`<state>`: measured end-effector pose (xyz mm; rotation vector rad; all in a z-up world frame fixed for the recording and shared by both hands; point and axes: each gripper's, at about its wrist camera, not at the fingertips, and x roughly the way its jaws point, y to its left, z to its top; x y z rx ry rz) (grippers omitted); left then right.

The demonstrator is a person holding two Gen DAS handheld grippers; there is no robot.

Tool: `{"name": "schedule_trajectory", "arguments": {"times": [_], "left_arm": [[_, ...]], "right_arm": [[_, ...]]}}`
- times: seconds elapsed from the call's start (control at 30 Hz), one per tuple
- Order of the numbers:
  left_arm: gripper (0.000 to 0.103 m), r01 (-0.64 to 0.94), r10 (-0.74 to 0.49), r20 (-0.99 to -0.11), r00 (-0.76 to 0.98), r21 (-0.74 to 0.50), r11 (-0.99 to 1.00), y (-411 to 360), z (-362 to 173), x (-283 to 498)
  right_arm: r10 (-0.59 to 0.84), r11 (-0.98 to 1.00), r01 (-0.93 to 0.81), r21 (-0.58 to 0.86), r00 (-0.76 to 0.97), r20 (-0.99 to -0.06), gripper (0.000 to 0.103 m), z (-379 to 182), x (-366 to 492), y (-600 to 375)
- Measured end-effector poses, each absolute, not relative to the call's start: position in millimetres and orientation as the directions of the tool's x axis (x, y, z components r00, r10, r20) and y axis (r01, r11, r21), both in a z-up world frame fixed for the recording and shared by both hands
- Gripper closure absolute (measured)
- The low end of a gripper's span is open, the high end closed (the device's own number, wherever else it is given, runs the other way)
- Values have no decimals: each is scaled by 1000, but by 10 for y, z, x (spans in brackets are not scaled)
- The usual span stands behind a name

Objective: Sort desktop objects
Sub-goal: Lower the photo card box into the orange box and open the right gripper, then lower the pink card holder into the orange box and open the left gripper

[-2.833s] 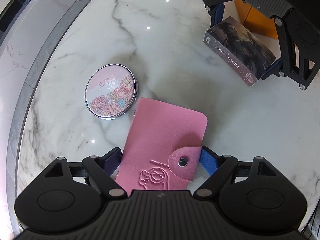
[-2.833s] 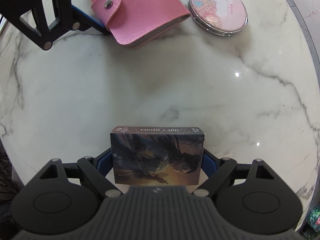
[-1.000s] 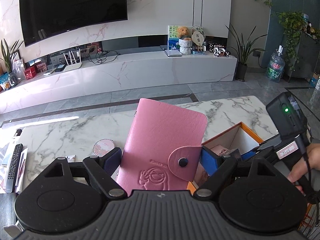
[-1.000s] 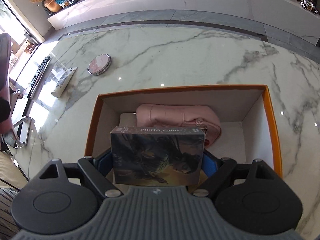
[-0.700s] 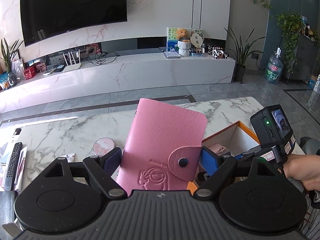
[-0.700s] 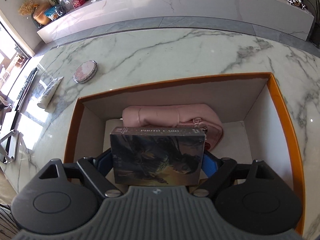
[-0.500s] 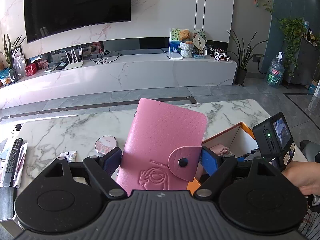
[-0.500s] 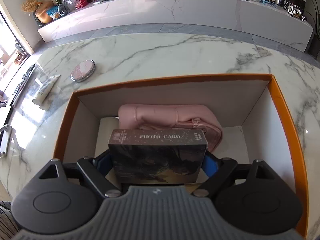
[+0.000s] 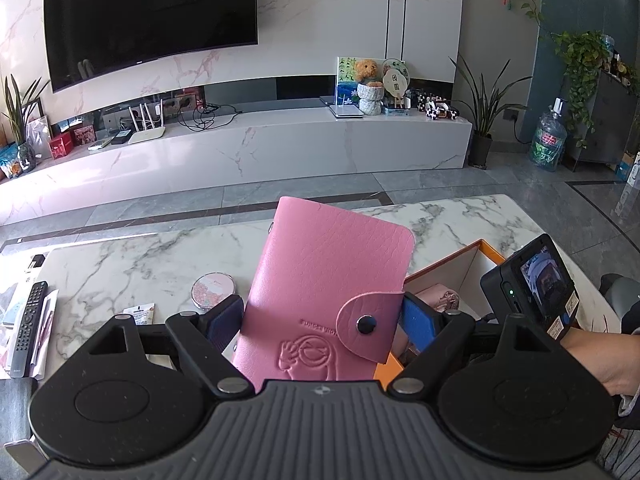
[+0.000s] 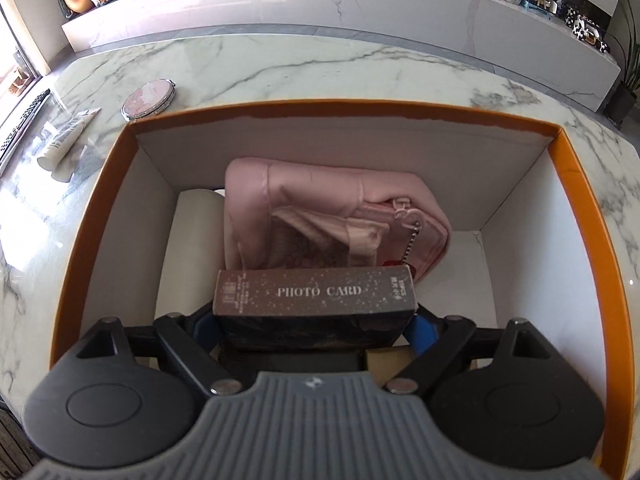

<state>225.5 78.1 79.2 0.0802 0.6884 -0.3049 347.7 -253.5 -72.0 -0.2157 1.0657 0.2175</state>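
Right wrist: pouch (image 10: 320, 208) in box (image 10: 576, 172); left wrist: television (image 9: 148, 20).

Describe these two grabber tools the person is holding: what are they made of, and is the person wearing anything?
Each tool, the left gripper and the right gripper, looks like matte black plastic: a ribbed grey-black body, two round discs, hinged black link bars with silver pins, and blue finger pads. The right gripper carries a small black camera with a screen, a green light and stickers. At the person's wrist there is a dark sleeve edge.
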Motion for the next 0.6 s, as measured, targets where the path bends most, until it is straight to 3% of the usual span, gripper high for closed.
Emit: {"name": "schedule_trajectory", "arguments": {"times": [0.1, 0.23, 0.43, 0.6], "left_arm": [[5, 309, -252, -638, 728, -24, 951, 746, 813, 2245], [5, 309, -253, -638, 728, -24, 951, 689, 860, 2226], [5, 338, -267, -650, 712, -17, 941, 511, 803, 2206], [5, 383, -308, -680, 665, -44, 923, 241, 726, 2282]], "right_arm": [[80, 952, -297, -75, 476, -876, 3, -555, 3438, -2566], [107, 931, -354, -87, 493, -863, 2, -190, 3353, -2632], [303, 925, -357, 134, 477, -825, 1, 452, 3232, -3012], [329, 932, -313, 184, 510, -795, 1, 721, 3090, -3356]]}}
